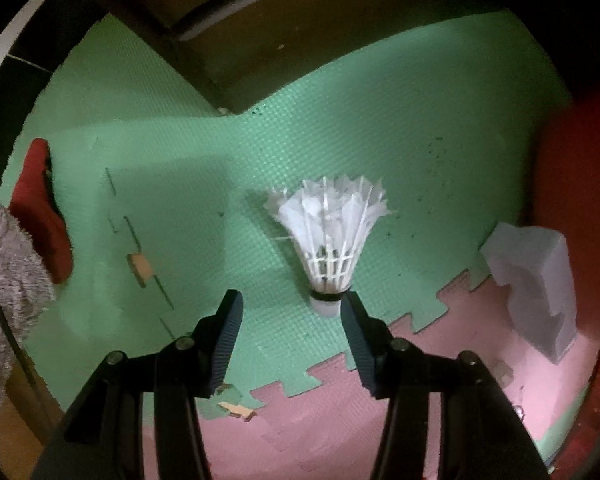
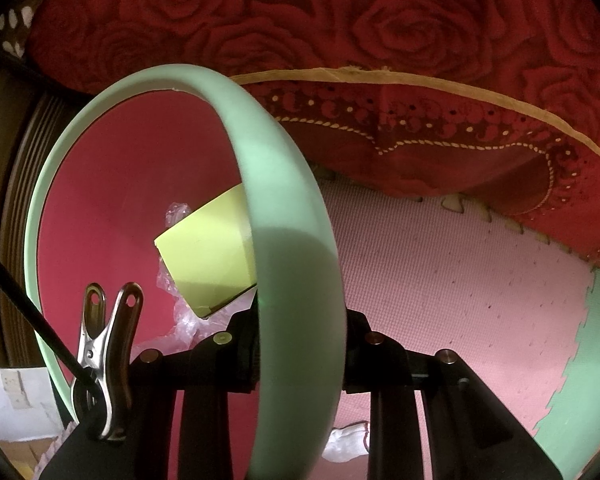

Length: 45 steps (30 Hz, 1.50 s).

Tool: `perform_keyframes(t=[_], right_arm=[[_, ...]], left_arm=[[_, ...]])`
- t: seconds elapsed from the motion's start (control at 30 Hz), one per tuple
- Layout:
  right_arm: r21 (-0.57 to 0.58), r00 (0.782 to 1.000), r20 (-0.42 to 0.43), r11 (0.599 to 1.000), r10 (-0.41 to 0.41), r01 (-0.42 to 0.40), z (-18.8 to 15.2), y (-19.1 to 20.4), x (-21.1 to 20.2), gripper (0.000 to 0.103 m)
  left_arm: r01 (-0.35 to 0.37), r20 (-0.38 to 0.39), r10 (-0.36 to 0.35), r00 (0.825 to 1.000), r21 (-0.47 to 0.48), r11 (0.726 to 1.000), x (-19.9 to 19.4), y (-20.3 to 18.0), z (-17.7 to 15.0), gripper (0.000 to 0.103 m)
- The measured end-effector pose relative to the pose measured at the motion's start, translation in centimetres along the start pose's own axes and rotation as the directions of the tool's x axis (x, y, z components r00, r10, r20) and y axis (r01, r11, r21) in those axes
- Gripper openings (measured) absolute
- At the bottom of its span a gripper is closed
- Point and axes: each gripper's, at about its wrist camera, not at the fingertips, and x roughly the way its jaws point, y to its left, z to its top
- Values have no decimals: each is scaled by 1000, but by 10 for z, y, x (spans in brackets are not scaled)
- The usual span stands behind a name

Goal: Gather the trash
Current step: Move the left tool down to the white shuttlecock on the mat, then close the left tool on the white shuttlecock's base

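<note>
Green-and-pink foam puzzle mat (image 1: 380, 120) underfoot. White feather shuttlecock (image 1: 332, 236) lay at 1 o'clock of left gripper (image 1: 292, 312) — jaws half-open, empty, cork beside one finger. Right gripper (image 2: 300, 344) clamped mint-rimmed red bin (image 2: 292, 240). Pickup step — next: centre jaws, close on cork.

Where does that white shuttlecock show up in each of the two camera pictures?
Left wrist view: the shuttlecock lies on the green mat, centre-right, its cork tip beside one finger of the open left claw.
Right wrist view: not in it.
Shared landmark: the jigsaw seam between pink and green mats.
</note>
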Motion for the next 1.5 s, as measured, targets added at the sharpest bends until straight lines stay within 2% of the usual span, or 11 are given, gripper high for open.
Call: perform_keyframes(t=[0.5, 0.9, 1.2, 1.5], right_arm=[[-5, 1000, 5, 1000, -1, 1, 0, 0, -1, 28], [-7, 1000, 6, 1000, -2, 2, -1, 0, 0, 28], [-7, 1000, 6, 1000, -2, 2, 0, 1, 0, 28], [-7, 1000, 6, 1000, -2, 2, 0, 0, 0, 28]], left_arm=[[34, -6, -34, 999, -1, 999, 10, -5, 10, 53], [18, -44, -17, 999, 8, 1000, 27, -11, 16, 53], [30, -50, -31, 998, -17, 999, 30, 2, 18, 53], [74, -70, -78, 995, -60, 995, 38, 21, 16, 55]])
